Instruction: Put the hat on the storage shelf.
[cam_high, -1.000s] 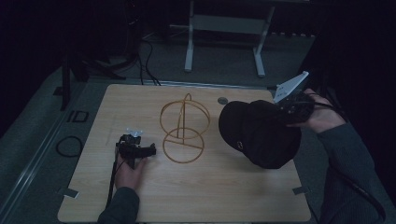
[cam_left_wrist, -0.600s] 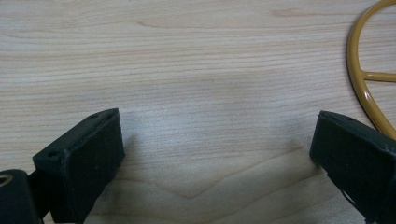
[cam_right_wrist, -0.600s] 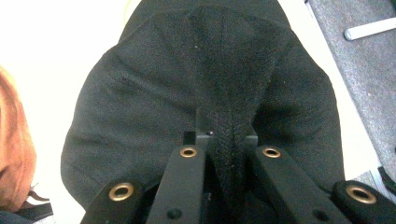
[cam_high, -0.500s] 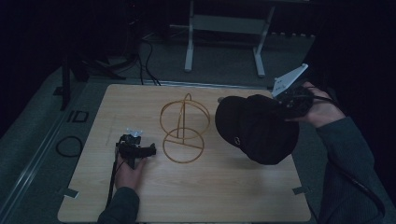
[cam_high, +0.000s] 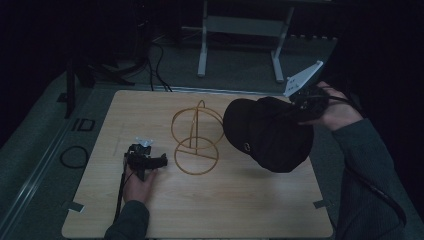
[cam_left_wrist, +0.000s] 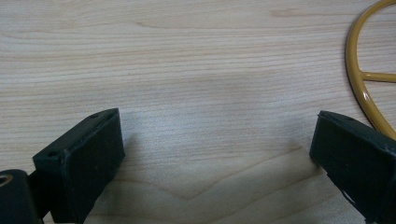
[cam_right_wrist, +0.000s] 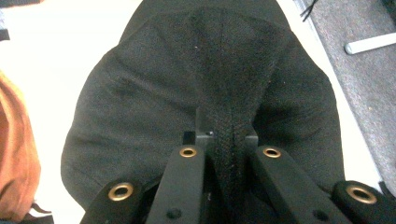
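A black cap (cam_high: 267, 132) hangs above the right half of the wooden table (cam_high: 230, 200), lifted clear of it. My right gripper (cam_high: 304, 104) is shut on the cap's rear edge. In the right gripper view its jaws pinch a fold of the black fabric (cam_right_wrist: 224, 135). A yellow wire stand (cam_high: 196, 137) with an upright hoop on a round base sits at the table's middle, just left of the cap. My left gripper (cam_high: 162, 160) rests on the table left of the stand, its jaws open and wide apart with bare wood (cam_left_wrist: 210, 130) between them. The stand's yellow ring (cam_left_wrist: 362, 84) lies beyond the right jaw.
A white table frame (cam_high: 240, 25) stands on the grey floor behind the table. Cables (cam_high: 155, 55) trail on the floor at the back left. A dark ring (cam_high: 74, 156) lies off the table's left edge.
My right gripper has carried the cap up and slightly leftward, nearer the wire stand. The left gripper has stayed in place.
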